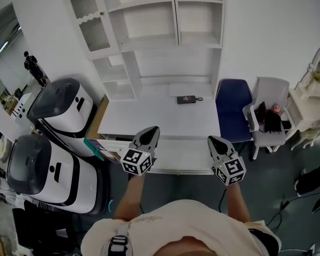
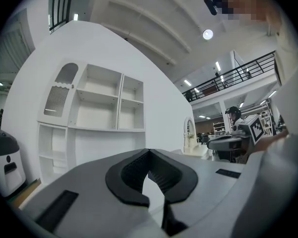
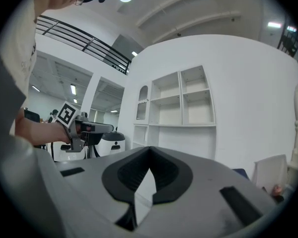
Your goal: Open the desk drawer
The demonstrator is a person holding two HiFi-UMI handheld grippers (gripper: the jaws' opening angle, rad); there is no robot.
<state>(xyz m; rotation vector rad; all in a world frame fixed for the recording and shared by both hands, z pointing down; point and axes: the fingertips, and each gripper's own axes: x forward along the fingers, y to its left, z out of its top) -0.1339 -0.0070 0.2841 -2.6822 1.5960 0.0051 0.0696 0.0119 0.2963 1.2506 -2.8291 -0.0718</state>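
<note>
Centrally, white desk [image 1: 149, 117] below shelving [image 1: 175, 15]

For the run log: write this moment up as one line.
stage: pre-contact | left gripper: shut, empty, over white desk front edge | right gripper: shut, empty, same | contact: none

White wall [image 1: 266, 31], white shelf unit [image 1: 165, 36]; blue chair [image 1: 232, 108] beside white chair [image 1: 272, 92]; dark floor [image 1: 280, 188]; ceiling lamps [image 2: 207, 34] lit.
</note>
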